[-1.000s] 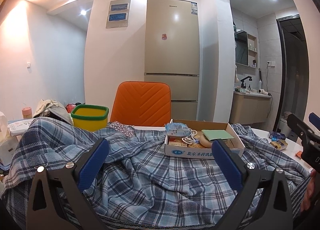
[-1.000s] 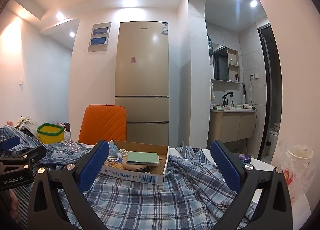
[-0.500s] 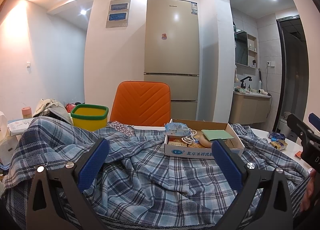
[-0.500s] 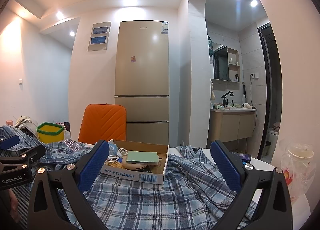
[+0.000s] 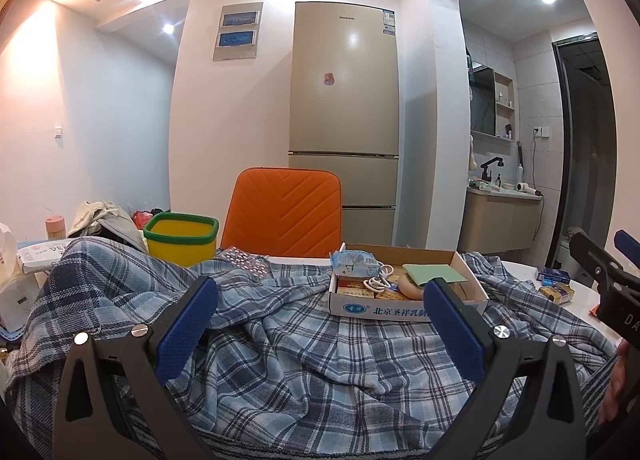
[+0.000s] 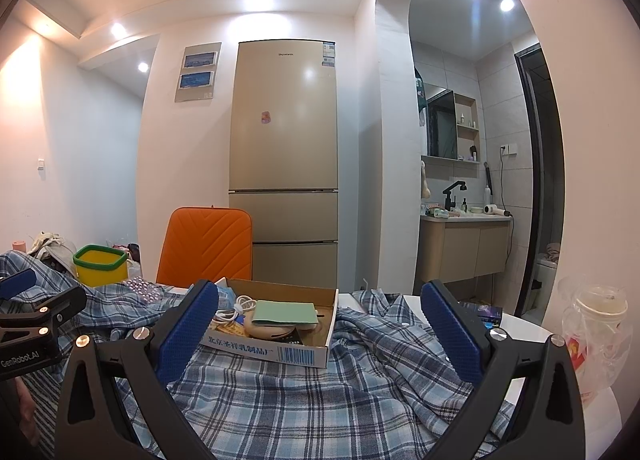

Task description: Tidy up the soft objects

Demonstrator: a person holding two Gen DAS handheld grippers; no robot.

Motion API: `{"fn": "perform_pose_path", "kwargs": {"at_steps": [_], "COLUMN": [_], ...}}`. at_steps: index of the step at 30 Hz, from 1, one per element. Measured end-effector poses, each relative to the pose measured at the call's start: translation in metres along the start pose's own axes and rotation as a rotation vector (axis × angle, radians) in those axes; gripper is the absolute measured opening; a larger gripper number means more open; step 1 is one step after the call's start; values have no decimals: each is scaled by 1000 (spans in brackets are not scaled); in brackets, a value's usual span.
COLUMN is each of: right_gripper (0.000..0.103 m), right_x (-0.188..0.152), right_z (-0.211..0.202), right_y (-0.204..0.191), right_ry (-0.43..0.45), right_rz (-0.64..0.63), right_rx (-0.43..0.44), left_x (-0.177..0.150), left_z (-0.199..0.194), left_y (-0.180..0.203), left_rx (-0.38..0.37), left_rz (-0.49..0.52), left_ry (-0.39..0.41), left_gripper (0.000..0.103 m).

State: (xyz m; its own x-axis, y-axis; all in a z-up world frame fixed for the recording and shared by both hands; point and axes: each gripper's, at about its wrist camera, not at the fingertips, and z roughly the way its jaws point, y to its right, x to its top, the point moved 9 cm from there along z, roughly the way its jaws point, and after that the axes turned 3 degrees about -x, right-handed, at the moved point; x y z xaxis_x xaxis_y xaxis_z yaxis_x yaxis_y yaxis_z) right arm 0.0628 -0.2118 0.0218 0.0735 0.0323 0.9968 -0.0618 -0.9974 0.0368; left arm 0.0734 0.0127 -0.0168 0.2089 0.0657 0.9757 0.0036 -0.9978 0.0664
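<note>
1. Two hand-held grippers are seen side by side above one blue-and-white plaid flannel cloth (image 5: 304, 348); both are spread wide, nothing pinched.
2. The cloth lies directly ahead of and below both, draped over the counter (image 6: 524, 330); its long axis runs left to right across both views.
3. The left hand-held gripper (image 5: 318, 326) is judged nearer the bunched left portion, the right hand-held gripper (image 6: 318, 330) nearer the flatter right spread.
4. A shallow white cardboard box of small items (image 5: 404, 310) is seen resting on the cloth's far side; it would likely need clearing first.
5. The fabric looks soft, rumpled, deeply creased, limp.
</note>
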Motion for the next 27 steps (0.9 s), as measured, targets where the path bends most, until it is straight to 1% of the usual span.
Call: {"fn": "perform_pose_path", "kwargs": {"at_steps": [27], "right_gripper": [103], "right_x": [3], "right_z": [-1], "right_y": [0], "right_ry": [-3], "right_rz": [-1], "right_rx": [0], "left_x": [1], "left_z": [-1], "left_y": [-1], "left_rx": [3], "left_rz": [-1], "left_ry": [7], "left_gripper": [102]}}
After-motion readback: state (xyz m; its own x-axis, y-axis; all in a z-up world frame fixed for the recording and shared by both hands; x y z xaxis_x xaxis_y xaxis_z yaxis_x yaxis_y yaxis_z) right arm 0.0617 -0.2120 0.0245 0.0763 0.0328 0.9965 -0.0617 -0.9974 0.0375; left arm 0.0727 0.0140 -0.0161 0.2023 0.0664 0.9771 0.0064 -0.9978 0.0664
